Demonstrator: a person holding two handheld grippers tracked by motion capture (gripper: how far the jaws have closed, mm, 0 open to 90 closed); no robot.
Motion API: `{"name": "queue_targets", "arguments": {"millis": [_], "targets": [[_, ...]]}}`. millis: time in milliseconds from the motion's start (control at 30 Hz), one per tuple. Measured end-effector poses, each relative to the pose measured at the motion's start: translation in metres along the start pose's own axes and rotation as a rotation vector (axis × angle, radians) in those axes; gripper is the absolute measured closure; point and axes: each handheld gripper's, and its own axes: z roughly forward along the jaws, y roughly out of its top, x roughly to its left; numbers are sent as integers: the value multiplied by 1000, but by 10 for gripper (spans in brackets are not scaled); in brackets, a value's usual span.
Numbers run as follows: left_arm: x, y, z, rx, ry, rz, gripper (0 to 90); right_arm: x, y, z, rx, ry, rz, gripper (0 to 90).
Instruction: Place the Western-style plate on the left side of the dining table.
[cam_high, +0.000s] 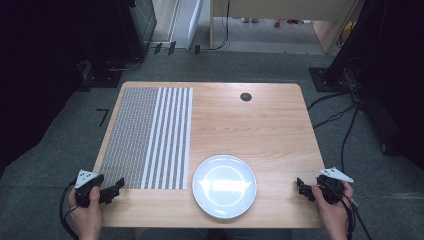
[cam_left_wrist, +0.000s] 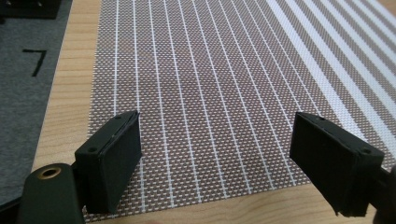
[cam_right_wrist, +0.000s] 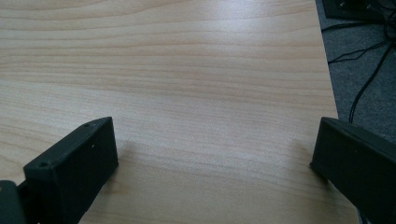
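My left gripper (cam_high: 116, 186) is wide open with nothing in it, right at the near edge of the striped mat (cam_high: 150, 135). My right gripper (cam_high: 301, 187) is wide open too, over bare table (cam_high: 260, 120). The white plate (cam_high: 224, 186) sits between them.

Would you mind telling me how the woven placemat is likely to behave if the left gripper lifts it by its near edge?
The woven placemat lies thin and flat on the table, so it will probably sag and drape rather than stay stiff. It looks light. Its open weave should give the jaws some grip, though catching so thin an edge may be fiddly.
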Motion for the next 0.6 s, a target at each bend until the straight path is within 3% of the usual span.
{"name": "queue_targets", "arguments": {"millis": [167, 333, 600], "targets": [[-1, 0, 0, -2, 4, -2, 150, 0, 0, 0, 0, -1, 0, 0], [-7, 0, -1, 4, 49, 43, 149, 1, 1, 1, 0, -5, 3, 0], [-10, 1, -4, -29, 65, 31, 149, 2, 0, 0, -1, -4, 4, 0]]}}
